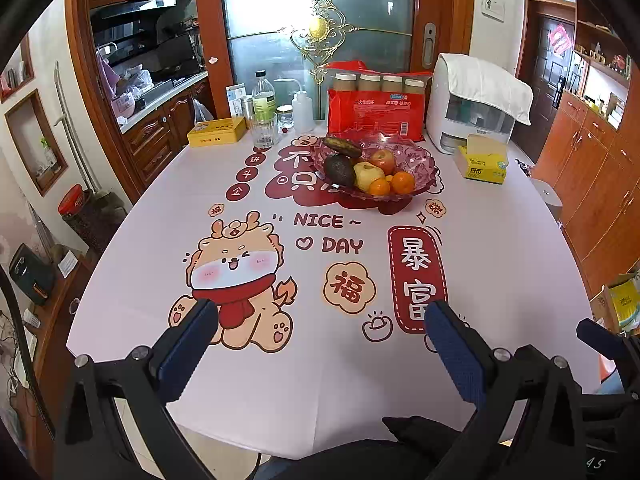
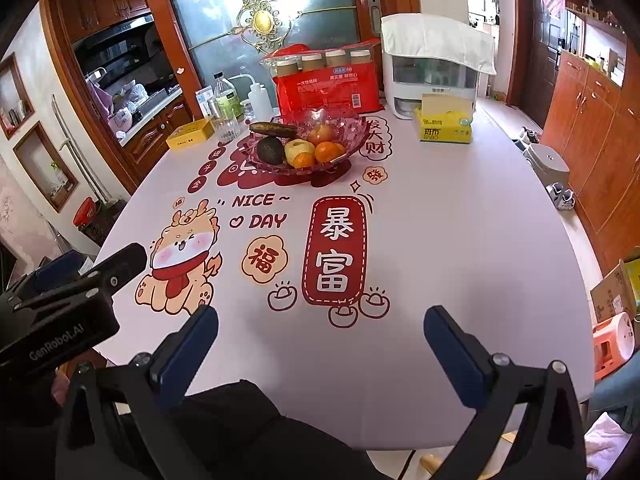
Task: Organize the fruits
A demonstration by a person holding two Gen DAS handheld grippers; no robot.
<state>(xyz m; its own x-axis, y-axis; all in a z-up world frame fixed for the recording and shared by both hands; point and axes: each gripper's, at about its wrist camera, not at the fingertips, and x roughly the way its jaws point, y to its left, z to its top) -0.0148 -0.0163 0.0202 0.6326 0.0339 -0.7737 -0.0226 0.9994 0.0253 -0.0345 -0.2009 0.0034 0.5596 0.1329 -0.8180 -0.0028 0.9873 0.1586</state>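
Observation:
A pink glass fruit bowl (image 1: 420,160) stands at the far middle of the table; it also shows in the right wrist view (image 2: 352,128). It holds a dark banana (image 1: 342,147), an avocado (image 1: 339,169), a yellow apple (image 1: 367,175), a red apple (image 1: 383,160) and two oranges (image 1: 402,182). My left gripper (image 1: 320,320) is open and empty over the table's near edge, far from the bowl. My right gripper (image 2: 320,328) is open and empty, beside it on the right.
Behind the bowl stand a red bag of cups (image 1: 376,114), a white appliance (image 1: 472,108), a yellow tissue box (image 1: 484,164), a yellow tin (image 1: 216,132), a glass (image 1: 264,130) and bottles (image 1: 264,96). A printed cloth (image 1: 320,272) covers the table.

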